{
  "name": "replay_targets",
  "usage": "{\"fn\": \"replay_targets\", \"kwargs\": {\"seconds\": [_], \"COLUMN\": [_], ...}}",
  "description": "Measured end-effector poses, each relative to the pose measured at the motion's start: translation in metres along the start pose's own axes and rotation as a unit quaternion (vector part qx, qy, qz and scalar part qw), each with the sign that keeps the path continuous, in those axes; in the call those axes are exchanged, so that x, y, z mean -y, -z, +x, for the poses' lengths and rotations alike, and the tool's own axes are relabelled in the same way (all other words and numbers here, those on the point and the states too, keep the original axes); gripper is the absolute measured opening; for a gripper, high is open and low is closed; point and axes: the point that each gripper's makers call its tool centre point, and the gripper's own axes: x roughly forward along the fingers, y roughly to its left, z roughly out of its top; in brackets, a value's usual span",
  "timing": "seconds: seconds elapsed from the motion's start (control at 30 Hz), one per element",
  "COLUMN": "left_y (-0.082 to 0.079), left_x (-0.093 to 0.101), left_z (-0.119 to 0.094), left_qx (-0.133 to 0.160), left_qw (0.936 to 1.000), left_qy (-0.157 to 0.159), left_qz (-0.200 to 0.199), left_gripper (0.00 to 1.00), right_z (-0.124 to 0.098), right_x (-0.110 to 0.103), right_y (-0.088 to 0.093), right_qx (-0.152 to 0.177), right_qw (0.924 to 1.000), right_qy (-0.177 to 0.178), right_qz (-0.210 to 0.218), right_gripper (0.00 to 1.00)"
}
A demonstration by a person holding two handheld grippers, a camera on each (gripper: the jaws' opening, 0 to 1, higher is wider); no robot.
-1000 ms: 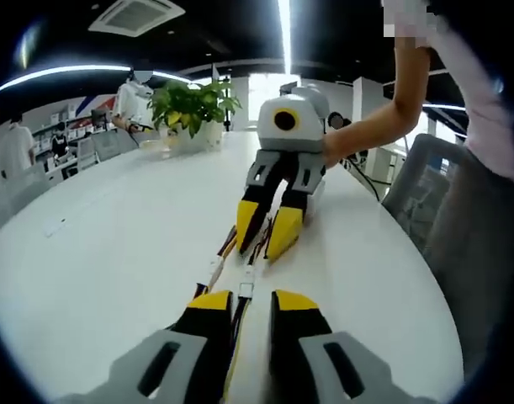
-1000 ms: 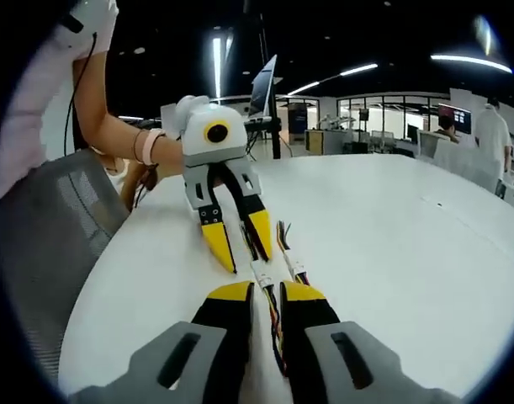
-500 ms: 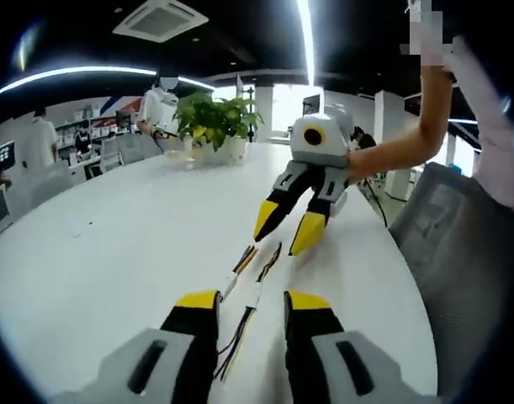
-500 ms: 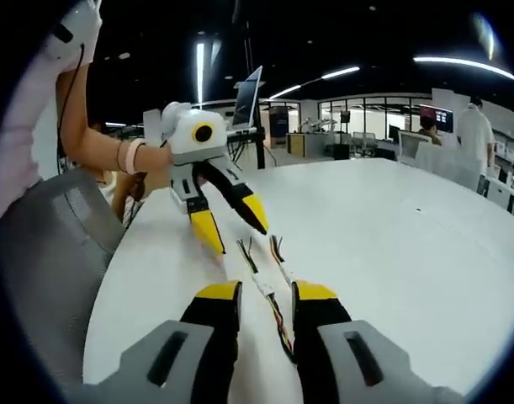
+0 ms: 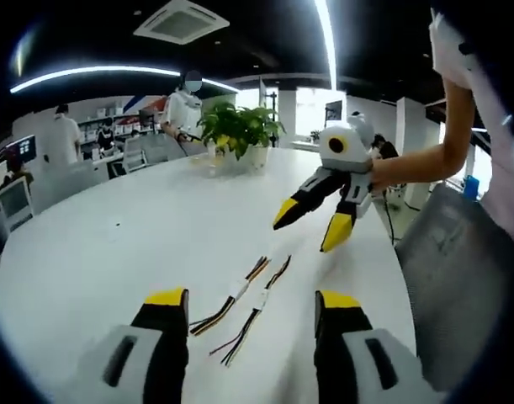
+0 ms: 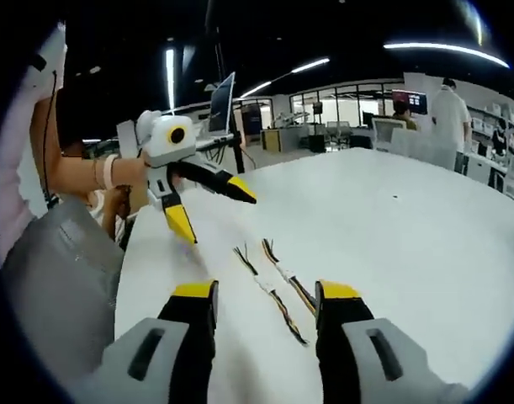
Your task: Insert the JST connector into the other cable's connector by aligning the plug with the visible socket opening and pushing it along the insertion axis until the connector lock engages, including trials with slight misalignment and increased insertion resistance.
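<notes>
Two short multi-coloured wire cables lie side by side on the white table [image 5: 113, 244], each with a small white JST connector [image 5: 261, 300] partway along. In the left gripper view, one cable [image 5: 231, 299] and the other [image 5: 255, 313] rest between and just beyond my open left gripper [image 5: 250, 300]. My right gripper [image 5: 307, 232] hovers open above their far ends, held by a hand. In the right gripper view the same cables [image 6: 278, 303] lie ahead of my open right gripper [image 6: 265, 291], with the left gripper [image 6: 218, 217] open in the air beyond them. Neither gripper touches a cable.
A potted plant [image 5: 240, 135] stands at the far end of the table, with people and desks behind it. A grey chair [image 5: 446, 252] sits by the table edge, also seen as the chair [image 6: 55, 269] beside the person's arm. A monitor [image 6: 223, 93] stands further back.
Both grippers, shut around the cables a second ago, have opened and pulled back and up. The two cables now lie loose on the table.
</notes>
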Motion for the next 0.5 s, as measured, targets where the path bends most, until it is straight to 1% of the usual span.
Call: {"fn": "replay_targets", "kwargs": {"seconds": [0.1,0.23,0.27,0.3,0.33,0.43,0.5], "left_y": [-0.008,-0.015,-0.016,-0.017,-0.018,-0.024,-0.028], "left_x": [0.005,0.013,0.015,0.016,0.017,0.023,0.028], "left_z": [-0.005,-0.010,-0.012,-0.013,-0.016,-0.023,-0.028], "left_qx": [0.011,0.014,0.014,0.012,0.006,0.011,0.015], "left_qw": [0.9999,0.9998,0.9998,0.9998,0.9996,0.9989,0.9992], "left_qy": [-0.001,0.002,0.001,-0.002,-0.007,-0.014,-0.014], "left_qz": [0.002,0.011,0.014,0.017,0.028,0.044,0.034], "left_gripper": [0.57,0.57,0.58,0.58,0.58,0.58,0.58], "right_z": [-0.007,-0.014,-0.016,-0.019,-0.020,-0.026,-0.031], "right_x": [-0.003,-0.007,-0.009,-0.012,-0.014,-0.016,-0.019], "right_y": [-0.004,-0.004,-0.003,0.000,0.000,-0.003,-0.004], "right_qx": [-0.002,-0.018,-0.027,-0.038,-0.041,-0.039,-0.042], "right_qw": [0.9999,0.9995,0.9995,0.9991,0.9987,0.9989,0.9987], "right_qy": [0.010,0.020,0.018,0.015,0.013,0.025,0.029], "right_qz": [-0.010,-0.015,-0.006,0.013,0.026,0.008,0.008], "right_gripper": [0.51,0.52,0.53,0.55,0.56,0.59,0.59]}}
